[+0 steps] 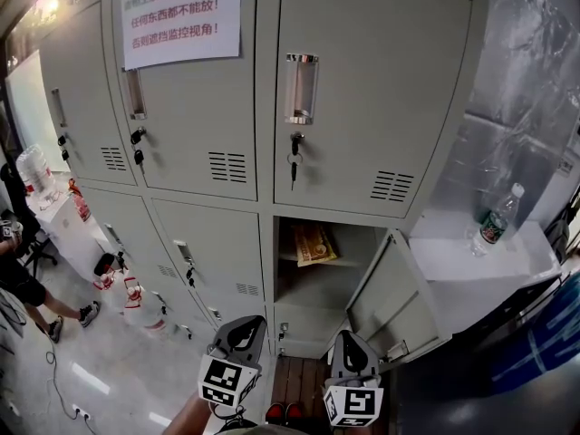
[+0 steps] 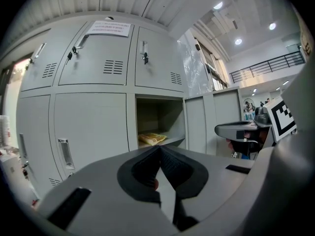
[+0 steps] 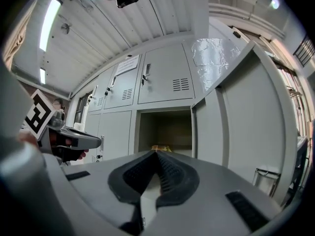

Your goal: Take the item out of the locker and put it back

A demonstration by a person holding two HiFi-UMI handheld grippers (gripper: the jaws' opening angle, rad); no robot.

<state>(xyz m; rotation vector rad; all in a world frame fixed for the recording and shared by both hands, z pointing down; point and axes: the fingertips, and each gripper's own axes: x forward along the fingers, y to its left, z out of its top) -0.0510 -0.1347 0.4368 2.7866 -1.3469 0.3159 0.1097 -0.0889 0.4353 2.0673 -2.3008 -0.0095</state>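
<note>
A yellow packet (image 1: 314,243) lies on the shelf of the open lower locker (image 1: 324,290); it also shows in the left gripper view (image 2: 151,138) and, mostly hidden behind the jaws, in the right gripper view (image 3: 162,147). The locker door (image 1: 391,304) hangs open to the right. My left gripper (image 1: 237,333) and right gripper (image 1: 350,350) are both held low in front of the locker, well short of the opening. Both are shut with their pads together and nothing between them (image 2: 160,151) (image 3: 156,154).
Grey lockers (image 1: 199,89) fill the wall, with a paper notice (image 1: 181,12) on an upper door. A plastic bottle (image 1: 494,220) stands on a white surface to the right. A person (image 1: 27,284) and white-red objects (image 1: 127,293) are on the floor at left.
</note>
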